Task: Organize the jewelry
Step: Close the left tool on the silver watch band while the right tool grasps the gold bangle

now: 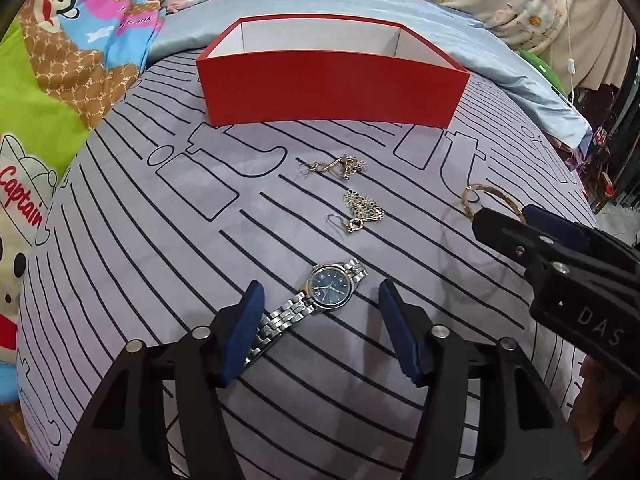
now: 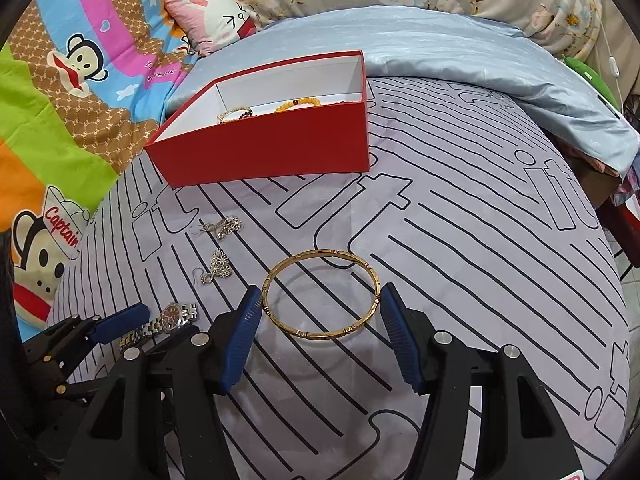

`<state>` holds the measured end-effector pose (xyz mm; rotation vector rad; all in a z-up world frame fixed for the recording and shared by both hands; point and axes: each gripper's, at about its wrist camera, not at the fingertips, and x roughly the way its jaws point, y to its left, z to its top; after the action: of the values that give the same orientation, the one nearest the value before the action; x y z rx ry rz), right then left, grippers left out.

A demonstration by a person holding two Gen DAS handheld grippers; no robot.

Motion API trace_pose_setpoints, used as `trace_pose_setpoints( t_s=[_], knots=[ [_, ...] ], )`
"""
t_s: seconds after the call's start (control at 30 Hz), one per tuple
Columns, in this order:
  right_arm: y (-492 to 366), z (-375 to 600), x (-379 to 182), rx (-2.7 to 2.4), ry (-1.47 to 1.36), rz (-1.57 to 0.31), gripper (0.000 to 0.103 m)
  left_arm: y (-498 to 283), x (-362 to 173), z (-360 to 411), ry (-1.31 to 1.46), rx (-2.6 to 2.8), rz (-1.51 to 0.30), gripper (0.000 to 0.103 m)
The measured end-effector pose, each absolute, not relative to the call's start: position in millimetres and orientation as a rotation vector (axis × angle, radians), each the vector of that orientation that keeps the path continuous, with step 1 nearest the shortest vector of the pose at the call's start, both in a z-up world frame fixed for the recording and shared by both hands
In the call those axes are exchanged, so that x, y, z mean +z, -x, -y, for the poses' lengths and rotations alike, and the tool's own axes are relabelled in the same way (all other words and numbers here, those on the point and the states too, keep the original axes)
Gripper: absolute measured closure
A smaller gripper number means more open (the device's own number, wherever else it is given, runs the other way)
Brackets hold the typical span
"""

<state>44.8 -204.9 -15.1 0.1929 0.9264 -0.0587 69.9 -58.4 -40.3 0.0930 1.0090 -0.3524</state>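
The silver watch (image 1: 320,300) lies flat on the bed, between my left gripper (image 1: 320,312)'s blue jaws. The jaws stand apart and do not press it; its band runs under my left pad. The gold bangle (image 2: 320,296) lies flat between my right gripper (image 2: 318,312)'s jaws. Those jaws are apart too, just beside the ring on each side, and I cannot tell if they touch it. I am gripping nothing.

Two gold earrings, the near earring (image 1: 360,210) and the far earring (image 1: 336,167), lie past the watch, close to each other. Behind them stands the red box (image 1: 332,92), open on top and white inside. From my right side I see yellow beads (image 2: 298,103) and another bracelet (image 2: 236,115) in it.

All this sits on a gray bed sheet (image 1: 160,240) with black lines. A shiny blue blanket (image 2: 440,52) is bunched behind the box. A bright monkey blanket (image 2: 80,60) and a pink pillow (image 2: 212,20) lie on the left. The bed drops off at the right edge. There is plenty of bare sheet between the jewelry and the box.
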Motion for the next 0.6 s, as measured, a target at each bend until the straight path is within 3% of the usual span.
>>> trace_pose_setpoints(
  t_s=[0.27, 0.6],
  knots=[
    [-46.3, 199.4, -16.8, -0.040, -0.197, -0.933, 0.044, -70.5, -38.3, 54.8, -0.039, -0.356, -1.000, 0.078],
    [-46.6, 190.7, -17.1, -0.009, -0.196, -0.936, 0.044, -76.3, -38.0, 41.6, 0.011, -0.311, -1.005, 0.078]
  ],
)
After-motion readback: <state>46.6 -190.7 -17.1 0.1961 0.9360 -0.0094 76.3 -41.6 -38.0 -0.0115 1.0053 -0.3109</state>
